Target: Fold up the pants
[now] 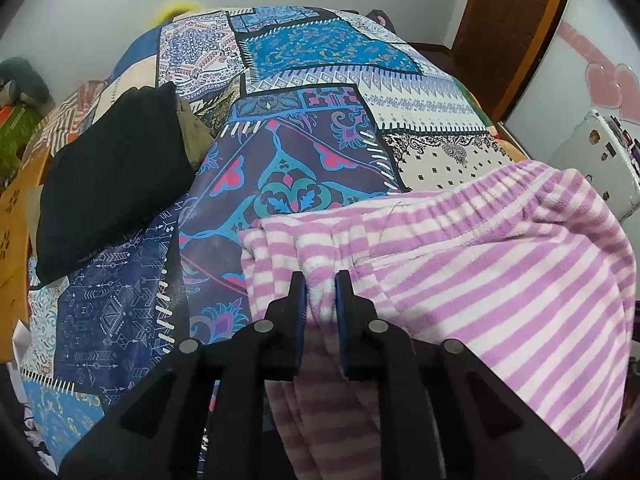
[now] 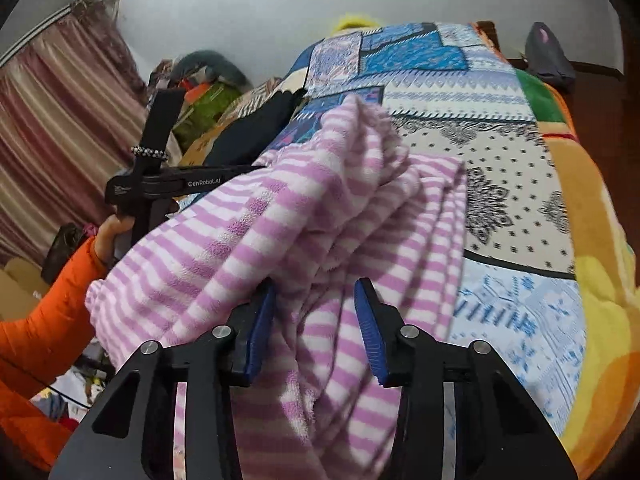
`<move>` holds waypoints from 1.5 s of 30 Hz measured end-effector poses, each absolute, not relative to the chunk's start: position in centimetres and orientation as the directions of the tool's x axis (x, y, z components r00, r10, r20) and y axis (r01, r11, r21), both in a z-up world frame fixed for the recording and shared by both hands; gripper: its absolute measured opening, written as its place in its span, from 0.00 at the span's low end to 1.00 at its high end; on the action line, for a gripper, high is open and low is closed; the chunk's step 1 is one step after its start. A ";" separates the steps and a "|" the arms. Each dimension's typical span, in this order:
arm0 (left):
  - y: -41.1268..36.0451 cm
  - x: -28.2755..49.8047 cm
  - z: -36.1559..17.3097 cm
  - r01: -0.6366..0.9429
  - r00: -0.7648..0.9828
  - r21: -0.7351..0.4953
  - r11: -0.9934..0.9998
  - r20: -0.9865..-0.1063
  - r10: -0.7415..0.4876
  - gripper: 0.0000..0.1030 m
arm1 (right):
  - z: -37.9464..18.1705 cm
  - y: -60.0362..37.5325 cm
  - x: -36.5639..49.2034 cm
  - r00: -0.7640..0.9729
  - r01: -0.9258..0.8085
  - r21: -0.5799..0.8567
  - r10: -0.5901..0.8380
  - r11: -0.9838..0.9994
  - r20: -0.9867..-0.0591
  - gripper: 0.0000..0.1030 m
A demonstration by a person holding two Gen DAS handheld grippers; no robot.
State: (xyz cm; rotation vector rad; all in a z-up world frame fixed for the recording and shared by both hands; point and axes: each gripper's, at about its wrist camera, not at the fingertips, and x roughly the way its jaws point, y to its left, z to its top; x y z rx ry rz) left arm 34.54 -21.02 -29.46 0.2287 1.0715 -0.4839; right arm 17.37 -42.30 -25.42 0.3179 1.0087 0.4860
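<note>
Left tool (image 1: 320, 280) pinches a fold of the pink-and-white striped fleece pants (image 1: 480, 280) near their elastic waistband. Right tool (image 2: 316, 292) stands half open around a bunched ridge of the same pants; whether its pads press the cloth cannot be told. Pants lie at the bed's (image 1: 320, 128) near edge, on the patchwork bedspread.

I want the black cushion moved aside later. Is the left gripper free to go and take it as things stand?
Probably not: the left gripper is shut on the striped pants. The black cushion lies apart on the bedspread, otherwise unobstructed.
</note>
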 end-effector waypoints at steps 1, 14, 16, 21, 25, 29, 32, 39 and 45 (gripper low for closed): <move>-21.1 34.5 -29.5 0.486 0.391 -0.045 0.873 -0.882 -0.264 0.14 | -25.8 -41.9 17.7 0.422 -0.244 0.469 0.529 0.849 -0.736 0.26; -20.3 34.4 -29.2 0.478 0.445 0.029 0.878 -0.870 -0.214 0.16 | -24.9 -43.5 15.9 0.540 -0.200 0.273 0.338 0.941 -0.771 0.06; -20.2 34.5 -29.2 0.474 0.452 0.039 0.880 -0.868 -0.205 0.16 | -25.6 -44.6 15.7 0.542 -0.151 0.256 0.297 0.955 -0.786 0.01; -19.8 35.0 -29.1 0.458 0.438 0.013 0.889 -0.873 -0.213 0.26 | -25.0 -48.2 15.8 0.554 -0.066 0.351 0.328 0.934 -0.766 0.02; -19.2 35.2 -28.3 0.433 0.428 -0.022 0.901 -0.875 -0.227 0.43 | -22.7 -49.0 17.6 0.604 -0.075 0.367 0.335 0.927 -0.723 0.12; -18.8 34.7 -26.8 0.436 0.420 -0.075 0.897 -0.864 -0.277 0.52 | -22.4 -48.4 21.3 0.607 -0.108 0.367 0.353 0.924 -0.712 0.45; -19.0 34.1 -25.6 0.452 0.415 -0.111 0.885 -0.852 -0.319 0.61 | -23.2 -47.3 24.0 0.581 -0.146 0.353 0.369 0.924 -0.725 0.45; -21.0 32.5 -26.1 0.536 0.338 -0.168 0.828 -0.856 -0.392 0.64 | -26.6 -43.8 27.9 0.442 -0.235 0.392 0.457 0.889 -0.772 0.45; -21.9 32.6 -28.3 0.555 0.322 -0.133 0.821 -0.875 -0.360 0.66 | -28.3 -42.8 27.9 0.413 -0.296 0.390 0.485 0.872 -0.771 0.16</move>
